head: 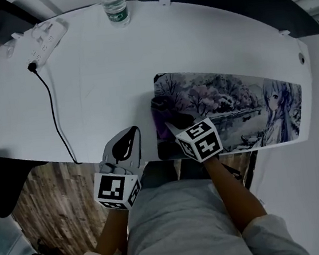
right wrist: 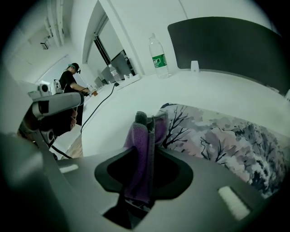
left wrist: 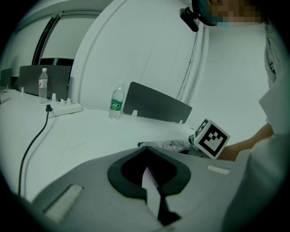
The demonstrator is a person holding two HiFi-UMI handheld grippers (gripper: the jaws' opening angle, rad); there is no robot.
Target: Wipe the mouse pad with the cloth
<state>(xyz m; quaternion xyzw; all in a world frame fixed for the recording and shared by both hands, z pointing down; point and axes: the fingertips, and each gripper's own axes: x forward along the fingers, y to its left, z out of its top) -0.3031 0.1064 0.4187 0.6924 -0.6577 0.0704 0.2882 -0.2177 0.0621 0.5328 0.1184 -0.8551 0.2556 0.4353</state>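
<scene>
Right gripper (head: 171, 127) is clamped on the purple cloth (right wrist: 141, 140), which stands bunched up between its jaws. The cloth sits on the left end of the mouse pad (head: 232, 109), touching the printed surface near its left edge. The pad lies flat along the desk's (head: 102, 85) near edge, on the right half, and its right end is close to the desk's right edge. Left gripper (head: 129, 136) has its jaws together with nothing between them. It's parked over the near edge of the desk just left of the pad, not touching pad or cloth. Water bottle (head: 115, 7) is upright at the far edge, about mid-desk. Power strip (head: 45, 39) is in the far left corner, and its black cable (head: 54, 117) runs across the desk and drops off the near edge left of the left gripper. The right gripper view also shows another person (right wrist: 71, 84) standing in the background, well away.
</scene>
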